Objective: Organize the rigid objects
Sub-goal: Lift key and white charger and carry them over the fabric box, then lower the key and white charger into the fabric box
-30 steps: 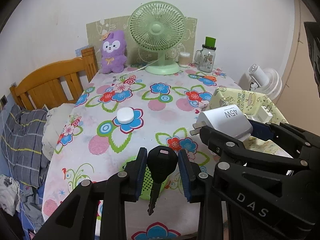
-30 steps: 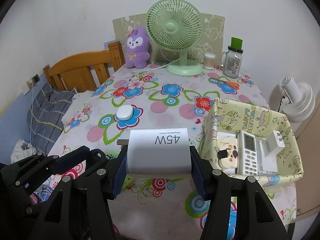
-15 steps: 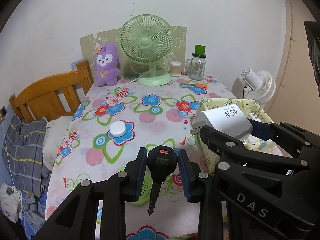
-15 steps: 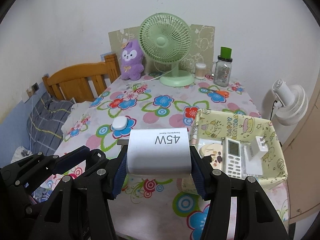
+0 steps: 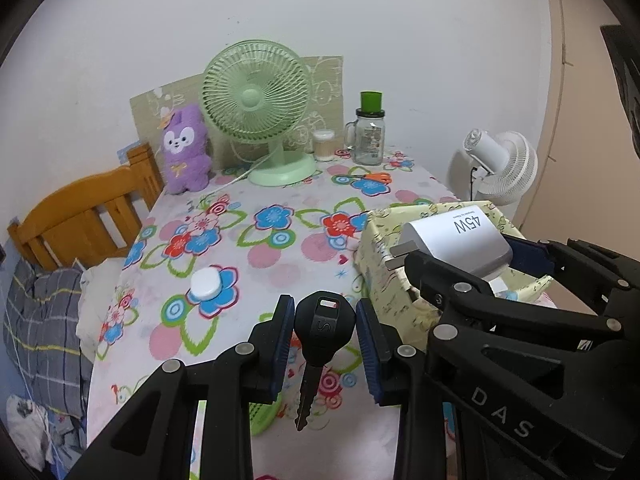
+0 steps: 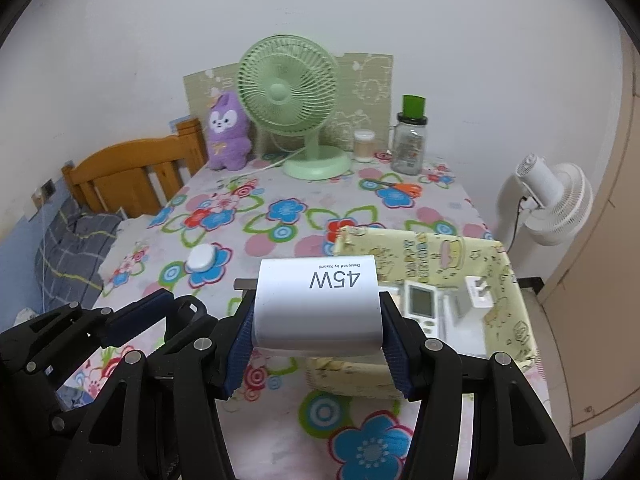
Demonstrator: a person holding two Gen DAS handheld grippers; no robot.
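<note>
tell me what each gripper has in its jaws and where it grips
The left gripper holds a black key by its plastic head, blade hanging down. The right gripper clamps the white charger across its two sides.

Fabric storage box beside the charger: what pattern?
Pale yellow fabric storage box with cartoon prints; right wrist view shows it best.

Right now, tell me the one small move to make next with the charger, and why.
Probably carry the right gripper a little further right and lower the white 45W charger into the yellow fabric bin. The charger is clamped between the pads, hanging at the bin's near-left edge, and the bin already holds similar items.
</note>
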